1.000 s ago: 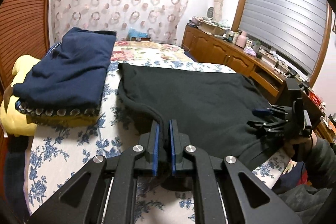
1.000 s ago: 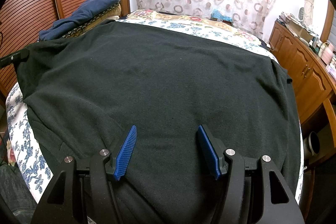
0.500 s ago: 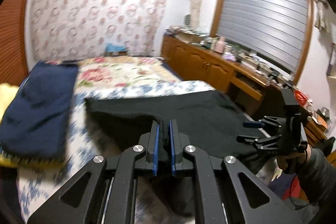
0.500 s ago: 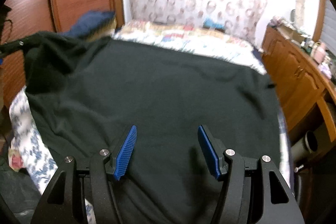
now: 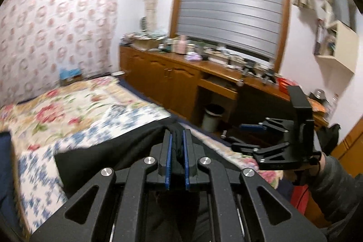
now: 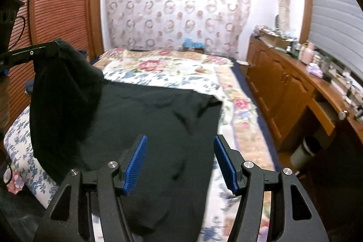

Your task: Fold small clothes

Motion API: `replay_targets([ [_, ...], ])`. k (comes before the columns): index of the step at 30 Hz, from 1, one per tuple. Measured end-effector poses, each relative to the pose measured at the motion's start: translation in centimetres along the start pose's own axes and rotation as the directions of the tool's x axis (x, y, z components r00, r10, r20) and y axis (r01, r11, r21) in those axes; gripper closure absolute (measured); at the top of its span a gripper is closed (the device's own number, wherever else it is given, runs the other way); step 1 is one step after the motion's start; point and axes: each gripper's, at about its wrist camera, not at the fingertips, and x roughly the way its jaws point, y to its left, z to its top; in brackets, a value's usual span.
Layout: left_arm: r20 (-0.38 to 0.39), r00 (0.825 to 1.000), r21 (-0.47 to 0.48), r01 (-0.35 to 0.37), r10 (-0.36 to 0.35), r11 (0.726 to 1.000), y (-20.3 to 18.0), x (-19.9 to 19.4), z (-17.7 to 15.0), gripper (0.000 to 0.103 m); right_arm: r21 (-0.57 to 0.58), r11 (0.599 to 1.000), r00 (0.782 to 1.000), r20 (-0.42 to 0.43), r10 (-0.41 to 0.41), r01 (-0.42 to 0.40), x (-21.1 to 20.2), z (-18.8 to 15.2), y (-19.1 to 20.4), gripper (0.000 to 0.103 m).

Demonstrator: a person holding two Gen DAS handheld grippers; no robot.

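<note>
The left gripper (image 5: 176, 151) is clamped on the black garment's (image 6: 145, 124) edge, raised above the bed (image 6: 240, 106); the right gripper (image 6: 180, 161) hovers over it, jaws apart — empty. Risk: one-sided lifting could bunch the cloth — skewing the fold.

both wrist views look close along fingers over bed (image 5: 74, 110); share flowered bedspread, cabinets (image 6: 279, 92).

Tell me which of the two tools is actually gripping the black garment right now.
The left tool: its blue pads are pinched shut on a bunched edge of the black garment, lifting it. The right tool stands open, its pads apart with no cloth pinched between them.
</note>
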Motion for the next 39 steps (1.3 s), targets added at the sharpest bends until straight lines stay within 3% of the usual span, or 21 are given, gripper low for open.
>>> replay_targets([
  [4,-0.033,0.996,0.021,0.084,-0.083,0.996,-2.9,1.8,1.4,0.094,0.035,0.999,0.999,0.034,-0.032,0.03,-1.9,-0.2,-0.2,0.04],
  [6,-0.078,0.992,0.019,0.103,-0.101,0.995,-3.2,2.9,1.0,0.085,0.05,0.998,0.998,0.042,-0.039,0.037,-2.3,-0.5,0.0,0.04],
  [7,-0.083,0.992,0.02,0.097,-0.095,0.995,-3.1,3.2,0.8,0.081,0.058,0.998,0.998,0.041,-0.038,0.036,-2.4,-0.9,0.0,0.04],
  [9,-0.084,0.993,0.016,0.085,-0.084,0.996,-2.5,3.3,0.1,0.059,0.066,0.997,0.999,0.03,-0.033,0.031,-2.0,-1.6,0.4,0.04],
  [12,-0.1,0.993,-0.006,0.061,-0.062,0.998,-1.6,3.5,-0.4,0.053,0.067,0.998,1.0,0.007,-0.018,0.018,-0.7,-1.6,0.8,0.04],
  [20,-0.108,0.991,-0.056,-0.087,0.081,0.995,2.7,2.4,-3.1,0.037,0.049,0.995,0.995,-0.05,0.089,-0.086,3.2,-1.2,2.7,0.04],
  [26,-0.115,0.973,-0.074,-0.21,0.2,0.975,5.1,1.1,-5.9,0.035,0.012,0.991,0.985,-0.113,0.131,-0.131,7.3,-0.1,3.9,0.04],
  [39,-0.137,0.939,-0.151,-0.335,0.316,0.93,9.5,-1.6,-9.2,0.035,-0.103,0.978,0.978,-0.121,0.168,-0.181,10.6,2.4,4.7,0.04],
])
